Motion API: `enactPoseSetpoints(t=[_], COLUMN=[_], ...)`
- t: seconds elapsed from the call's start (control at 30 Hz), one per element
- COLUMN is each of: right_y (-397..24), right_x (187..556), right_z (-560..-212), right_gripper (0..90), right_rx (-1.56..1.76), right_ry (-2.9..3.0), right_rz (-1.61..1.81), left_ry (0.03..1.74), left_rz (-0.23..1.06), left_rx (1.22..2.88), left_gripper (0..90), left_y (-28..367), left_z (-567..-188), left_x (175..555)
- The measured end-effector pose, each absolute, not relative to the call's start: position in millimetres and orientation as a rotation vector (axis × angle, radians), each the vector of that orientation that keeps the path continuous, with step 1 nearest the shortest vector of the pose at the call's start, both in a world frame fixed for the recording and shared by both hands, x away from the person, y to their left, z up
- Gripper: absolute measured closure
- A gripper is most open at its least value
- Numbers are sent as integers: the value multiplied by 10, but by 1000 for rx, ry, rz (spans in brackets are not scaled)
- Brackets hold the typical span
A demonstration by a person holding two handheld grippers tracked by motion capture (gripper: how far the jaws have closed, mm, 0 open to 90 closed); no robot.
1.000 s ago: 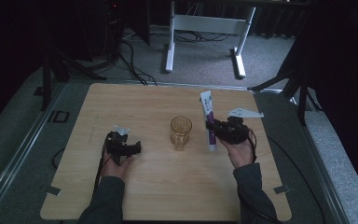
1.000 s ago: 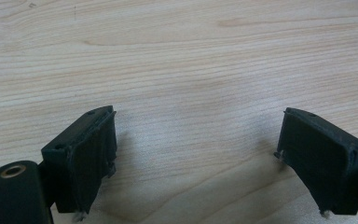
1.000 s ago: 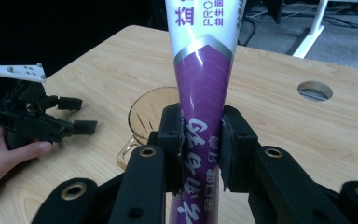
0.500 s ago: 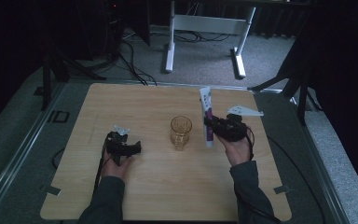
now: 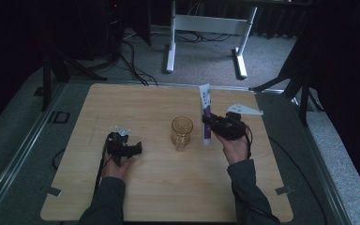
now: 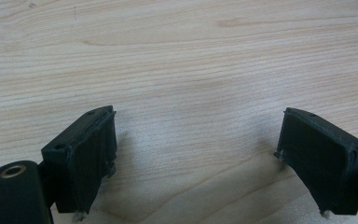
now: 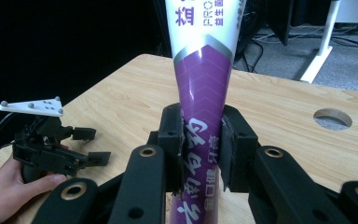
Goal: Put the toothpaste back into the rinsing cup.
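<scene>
Right gripper (image 5: 209,123) has both jaws clamped on the lower purple part of a purple-and-white tube (image 5: 206,112), which stands roughly upright just to the right of the amber glass (image 5: 182,132); in the right gripper view the tube (image 7: 204,93) rises between the two pads, and both press on it. The glass sits near the middle of the wooden table (image 5: 168,187), apart from the tube. Left gripper (image 5: 139,148) rests on the table well to the left of the glass, jaws wide apart with bare wood between them (image 6: 196,154).
</scene>
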State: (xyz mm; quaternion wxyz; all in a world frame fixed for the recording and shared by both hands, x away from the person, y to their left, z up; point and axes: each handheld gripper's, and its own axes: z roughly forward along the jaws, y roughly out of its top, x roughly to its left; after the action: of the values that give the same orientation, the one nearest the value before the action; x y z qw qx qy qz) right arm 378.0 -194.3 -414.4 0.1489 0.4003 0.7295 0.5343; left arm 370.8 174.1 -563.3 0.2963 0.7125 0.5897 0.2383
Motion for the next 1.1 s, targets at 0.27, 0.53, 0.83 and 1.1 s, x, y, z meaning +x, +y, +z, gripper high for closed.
enactPoseSetpoints(t=[0.27, 0.53, 0.83, 1.1], right_y=[-1913, -1896, -1849, -1838], right_x=[3798, 3829, 3854, 3882], right_z=[-4150, -4147, -4138, -4137], right_gripper=[730, 731, 730, 730], right_rx=[1147, 1159, 1155, 1166], right_ry=[2088, 2077, 2062, 2054], right_rz=[1551, 1591, 1599, 1621], left_ry=[1568, 1568, 1568, 1568], left_rz=[634, 634, 634, 634], left_rx=[1895, 1896, 1895, 1895], left_gripper=[119, 119, 120, 119], left_y=[1741, 1741, 1741, 1741], left_z=[-5633, -5633, -5633, -5633], left_x=[3708, 3709, 3708, 3708])
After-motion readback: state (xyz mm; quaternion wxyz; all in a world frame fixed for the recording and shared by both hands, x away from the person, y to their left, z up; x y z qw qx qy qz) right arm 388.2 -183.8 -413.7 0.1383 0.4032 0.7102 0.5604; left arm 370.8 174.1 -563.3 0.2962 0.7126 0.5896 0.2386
